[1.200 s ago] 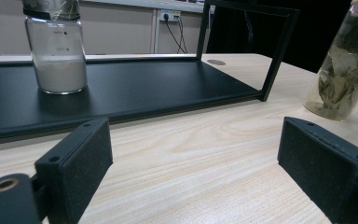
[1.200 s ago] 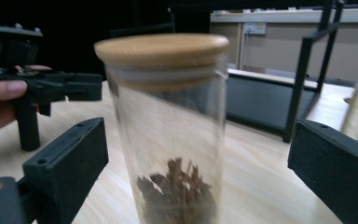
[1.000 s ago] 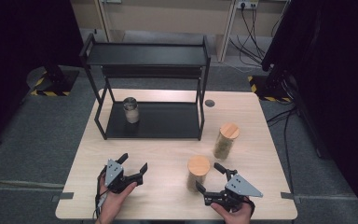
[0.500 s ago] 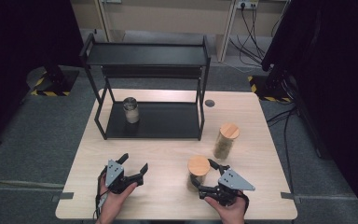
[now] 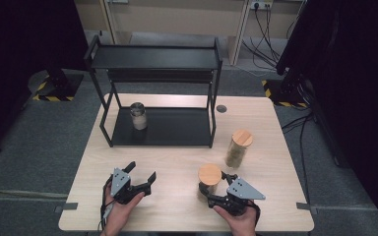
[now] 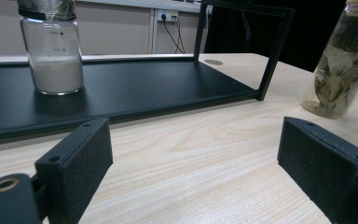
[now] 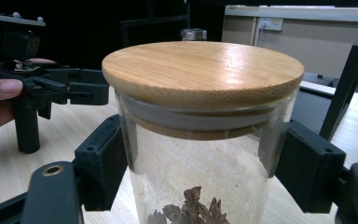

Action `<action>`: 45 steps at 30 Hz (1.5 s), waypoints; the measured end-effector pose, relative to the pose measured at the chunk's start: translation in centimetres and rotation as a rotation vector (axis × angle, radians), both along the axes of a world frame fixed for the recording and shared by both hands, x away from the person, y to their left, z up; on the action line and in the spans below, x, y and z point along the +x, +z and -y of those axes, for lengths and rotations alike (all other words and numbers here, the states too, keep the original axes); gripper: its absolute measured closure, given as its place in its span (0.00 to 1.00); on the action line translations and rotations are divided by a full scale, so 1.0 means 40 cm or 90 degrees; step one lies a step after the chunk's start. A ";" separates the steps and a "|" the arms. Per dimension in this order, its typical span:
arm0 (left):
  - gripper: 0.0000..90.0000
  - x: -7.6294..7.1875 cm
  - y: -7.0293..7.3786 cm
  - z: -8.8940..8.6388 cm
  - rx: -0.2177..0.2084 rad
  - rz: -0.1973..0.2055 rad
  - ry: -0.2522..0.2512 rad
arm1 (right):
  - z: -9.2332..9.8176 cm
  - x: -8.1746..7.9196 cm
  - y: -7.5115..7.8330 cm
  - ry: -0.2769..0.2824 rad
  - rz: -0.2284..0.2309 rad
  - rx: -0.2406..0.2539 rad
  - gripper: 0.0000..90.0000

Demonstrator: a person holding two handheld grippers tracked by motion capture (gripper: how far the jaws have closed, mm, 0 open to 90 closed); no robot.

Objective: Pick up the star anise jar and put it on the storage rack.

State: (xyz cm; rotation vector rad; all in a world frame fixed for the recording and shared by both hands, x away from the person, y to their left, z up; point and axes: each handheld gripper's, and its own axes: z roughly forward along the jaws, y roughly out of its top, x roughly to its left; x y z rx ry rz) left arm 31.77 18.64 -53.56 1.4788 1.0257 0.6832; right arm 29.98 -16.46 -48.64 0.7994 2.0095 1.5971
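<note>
Clamping the upright spice jar [image 7: 200, 140] just below its wooden lid, the right gripper [image 5: 210, 189] has just closed on it — left gripper [image 5: 140, 173] gapes empty, well apart at the table's near edge.

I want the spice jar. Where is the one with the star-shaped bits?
In the high view, the star-spice jar stands near the table's front edge, gripped by the right gripper.

Right gripper [image 5: 211, 189] fingers closed on wood-lidded jar [image 5: 209, 180], left gripper [image 5: 141, 172] open

Even overhead light, dark surrounds, soft faint shadows on the table [image 5: 187, 162] — close views sharp, backgrounds slightly soft.
</note>
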 end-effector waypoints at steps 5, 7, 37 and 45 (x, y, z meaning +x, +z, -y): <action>0.11 -0.001 0.000 0.001 0.003 0.003 0.000 | -0.008 -0.001 0.010 -0.010 -0.002 0.005 0.28; 0.11 -0.001 0.000 0.001 0.003 0.002 0.000 | -0.013 0.002 0.017 -0.013 0.001 0.007 0.28; 0.11 -0.002 0.000 0.001 0.004 0.005 -0.002 | -0.099 0.108 0.092 -0.027 0.020 0.014 0.28; 0.11 -0.002 0.000 0.001 0.005 0.005 -0.003 | -0.118 0.143 0.103 -0.032 0.022 0.015 0.28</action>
